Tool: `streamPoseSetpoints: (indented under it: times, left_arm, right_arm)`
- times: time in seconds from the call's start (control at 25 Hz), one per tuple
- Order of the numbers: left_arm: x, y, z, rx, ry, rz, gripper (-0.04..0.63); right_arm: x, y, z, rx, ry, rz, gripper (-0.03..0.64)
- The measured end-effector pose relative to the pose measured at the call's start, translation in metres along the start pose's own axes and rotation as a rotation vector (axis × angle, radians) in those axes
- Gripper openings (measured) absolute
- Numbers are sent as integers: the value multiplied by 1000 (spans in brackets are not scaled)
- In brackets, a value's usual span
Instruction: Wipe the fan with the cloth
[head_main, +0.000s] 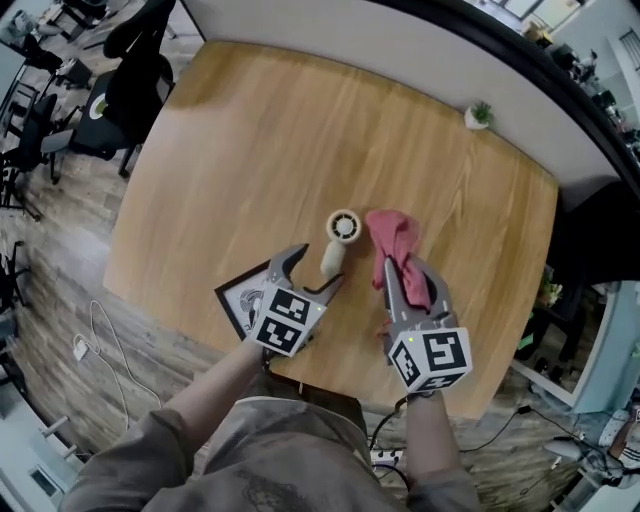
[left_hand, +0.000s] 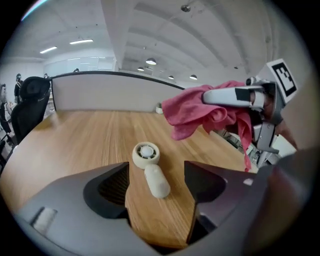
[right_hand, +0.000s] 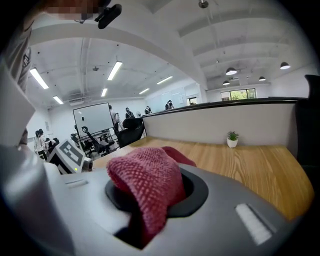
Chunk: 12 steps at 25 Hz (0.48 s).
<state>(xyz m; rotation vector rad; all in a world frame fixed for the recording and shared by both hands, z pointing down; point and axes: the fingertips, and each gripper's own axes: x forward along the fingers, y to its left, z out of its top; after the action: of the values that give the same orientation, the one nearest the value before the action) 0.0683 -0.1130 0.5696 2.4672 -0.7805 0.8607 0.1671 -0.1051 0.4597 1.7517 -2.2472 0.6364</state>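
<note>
— What's on the left?
— A black-bordered card (head_main: 240, 298) at the near edge of the wooden worktop (head_main: 250, 150). Its print is too small to read. Above it is the left tool (head_main: 312, 272), jaws spread and gripping nothing.
— And the fan?
— The white fan (head_main: 338, 242) lies flat just ahead of those jaws, handle toward them.
— Further right?
— The pink cloth (head_main: 395, 245) is clenched in the right tool (head_main: 410, 278) beside the fan. A potted plant (head_main: 479, 114) stands at the far edge.

Bright ceiling striplights; fisheye edges; soft shadows.
</note>
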Motion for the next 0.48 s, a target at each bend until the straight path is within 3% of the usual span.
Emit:
streamPoseSetpoints:
  times: [0.28, 0.48]
  left_arm:
    - [43, -5, -42, 27, 72, -12, 344]
    - [60, -7, -62, 75, 114, -16, 269]
  right_arm:
    - [38, -10, -25, -5, 30, 23, 84]
    - [67, -9, -48, -49, 63, 55, 83]
